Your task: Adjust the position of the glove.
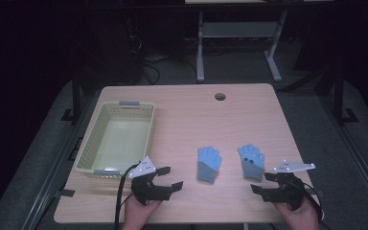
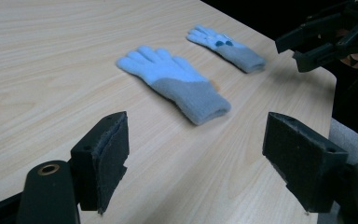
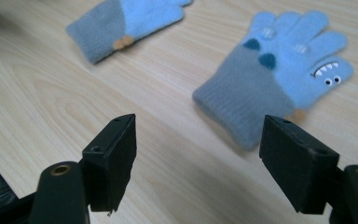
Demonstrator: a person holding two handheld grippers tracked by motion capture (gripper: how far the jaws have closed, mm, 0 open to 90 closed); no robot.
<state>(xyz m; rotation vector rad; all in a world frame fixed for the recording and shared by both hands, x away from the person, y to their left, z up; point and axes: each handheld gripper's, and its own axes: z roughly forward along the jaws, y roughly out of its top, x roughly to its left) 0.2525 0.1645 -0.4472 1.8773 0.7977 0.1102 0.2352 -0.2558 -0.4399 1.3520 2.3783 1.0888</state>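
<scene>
Overhead, the high view takes in a pale wooden counter [image 1: 182,120] set against a room so dark that only a cable tangle and some table legs at the upper edge can be made out. An empty yellow basket [image 1: 116,137] sits at left of centre, its near rim partly covered by the grey plate of the left tongs [image 1: 171,177], which stand wide with nothing between the jaws; the hand holding them is cut off by the bottom edge. Two blue gloves lie flat at lower centre: the plain glove [image 1: 208,163] and, to its right and apart from it, the patterned glove [image 1: 251,162]. The right tongs [image 1: 263,183] hover just below that glove, jaws wide and empty, with the hand again cropped at the bottom. From the left gripper view, the plain glove [image 2: 175,83] lies mid-frame beyond the spread jaws, the patterned glove [image 2: 226,47] is farther off at upper right, and the right tongs [image 2: 298,46] show dimly at the upper right corner, partly cut off. From the right gripper view, the patterned glove [image 3: 279,74] fills the upper right with small eyes and teeth on one side, while the plain glove [image 3: 126,23] is cropped by the top edge, fingers out of frame.
</scene>
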